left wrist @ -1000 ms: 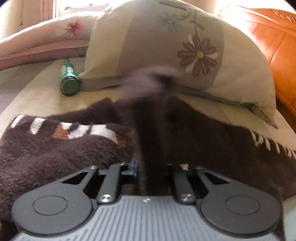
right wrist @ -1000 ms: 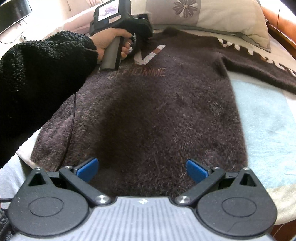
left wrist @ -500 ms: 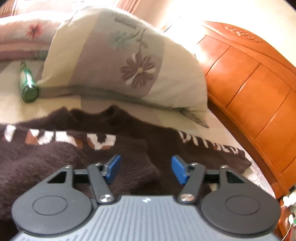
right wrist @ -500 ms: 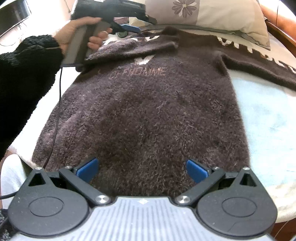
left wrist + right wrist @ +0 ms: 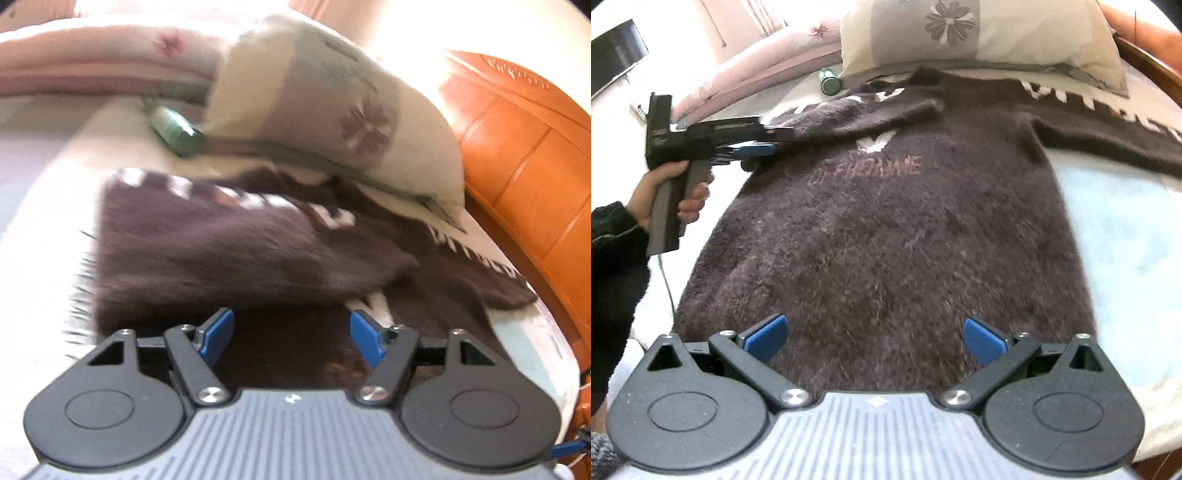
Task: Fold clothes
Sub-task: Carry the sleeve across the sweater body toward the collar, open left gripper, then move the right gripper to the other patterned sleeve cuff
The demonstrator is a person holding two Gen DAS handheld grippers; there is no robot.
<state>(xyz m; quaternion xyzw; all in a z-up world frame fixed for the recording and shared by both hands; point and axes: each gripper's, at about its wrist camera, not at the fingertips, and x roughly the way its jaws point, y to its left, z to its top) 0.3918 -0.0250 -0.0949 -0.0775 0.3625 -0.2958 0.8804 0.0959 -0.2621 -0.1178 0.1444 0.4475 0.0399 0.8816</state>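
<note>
Beside sweater (image 5: 886,229) left edge, left tool (image 5: 757,147) apparently clear.

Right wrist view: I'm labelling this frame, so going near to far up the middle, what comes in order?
Right gripper → brown sweater → floral pillow.

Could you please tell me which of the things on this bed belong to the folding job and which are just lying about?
Part of the job:
- dark brown sweater, one sleeve already folded across its chest
- left gripper, open
- right gripper, open

Just lying about:
- floral pillow
- green bottle
- pink quilt
- wooden headboard
</note>
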